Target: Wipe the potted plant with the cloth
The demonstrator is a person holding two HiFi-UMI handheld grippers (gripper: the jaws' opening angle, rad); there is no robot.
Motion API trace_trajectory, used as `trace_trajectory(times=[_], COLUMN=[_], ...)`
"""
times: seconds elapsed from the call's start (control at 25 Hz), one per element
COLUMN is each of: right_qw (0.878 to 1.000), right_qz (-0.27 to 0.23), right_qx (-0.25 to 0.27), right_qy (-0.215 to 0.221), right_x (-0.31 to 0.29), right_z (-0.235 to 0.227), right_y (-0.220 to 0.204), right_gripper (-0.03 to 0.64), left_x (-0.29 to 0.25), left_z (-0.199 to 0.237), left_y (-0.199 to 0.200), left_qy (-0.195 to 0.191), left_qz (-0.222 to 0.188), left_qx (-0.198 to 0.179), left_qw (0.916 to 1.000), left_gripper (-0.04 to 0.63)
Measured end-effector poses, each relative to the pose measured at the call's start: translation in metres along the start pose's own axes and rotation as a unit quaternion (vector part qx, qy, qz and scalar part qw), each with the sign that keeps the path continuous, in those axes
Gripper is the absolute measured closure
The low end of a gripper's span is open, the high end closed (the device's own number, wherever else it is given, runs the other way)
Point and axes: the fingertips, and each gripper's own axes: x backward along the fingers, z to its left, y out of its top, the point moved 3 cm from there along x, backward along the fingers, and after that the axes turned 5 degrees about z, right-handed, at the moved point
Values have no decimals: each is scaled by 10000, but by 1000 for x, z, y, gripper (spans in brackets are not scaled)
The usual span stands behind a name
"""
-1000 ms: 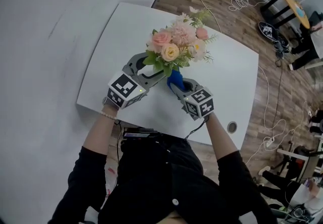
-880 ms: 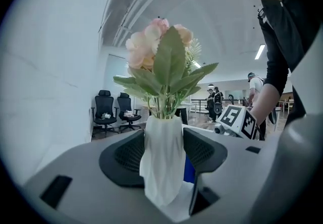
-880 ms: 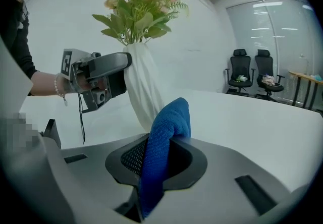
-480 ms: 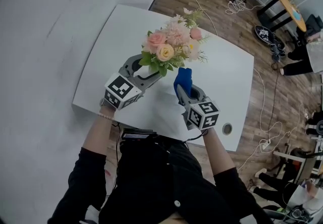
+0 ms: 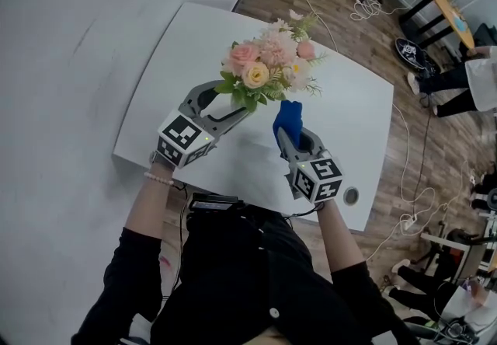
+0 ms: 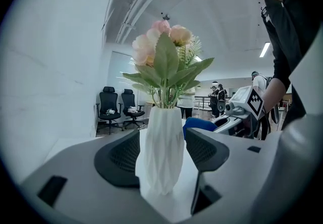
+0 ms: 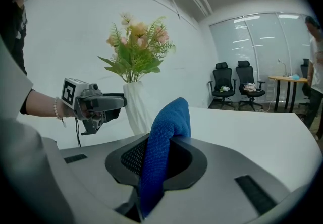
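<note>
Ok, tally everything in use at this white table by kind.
Grippers: 2 (left gripper, jaws just been opening, potted plant between them; right gripper, shut on the blue cloth)
Potted plant: 1
Blue cloth: 1
Total: 4

The vase [image 6: 161, 157] of the potted plant [image 6: 164, 71] is matt white with crisp facets, its petals look like soft fabric, the cloth [image 7: 164, 137] is a nubbly blue weave, the right gripper [image 7: 166, 153] is matt grey plastic with black meshed pads [image 7: 132, 157], and the tabletop [image 5: 186, 48] is smooth white.
</note>
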Motion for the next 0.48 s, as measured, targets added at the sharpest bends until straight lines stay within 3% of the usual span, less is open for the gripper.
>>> trace_trajectory(times=[0.36,0.48], right_qw=[9997,9987], right_qz=[-166,-246], right_qx=[164,447], right_qy=[37,-88], right_x=[10,18], right_z=[0,0], right_y=[2,3], right_gripper=[531,531], left_x=[29,37], left_z=[-11,-18], left_y=[-15,-20], left_qy=[614,936], left_qz=[29,249], left_qx=[234,114], left_qw=[9978,9952], left_gripper=[318,401])
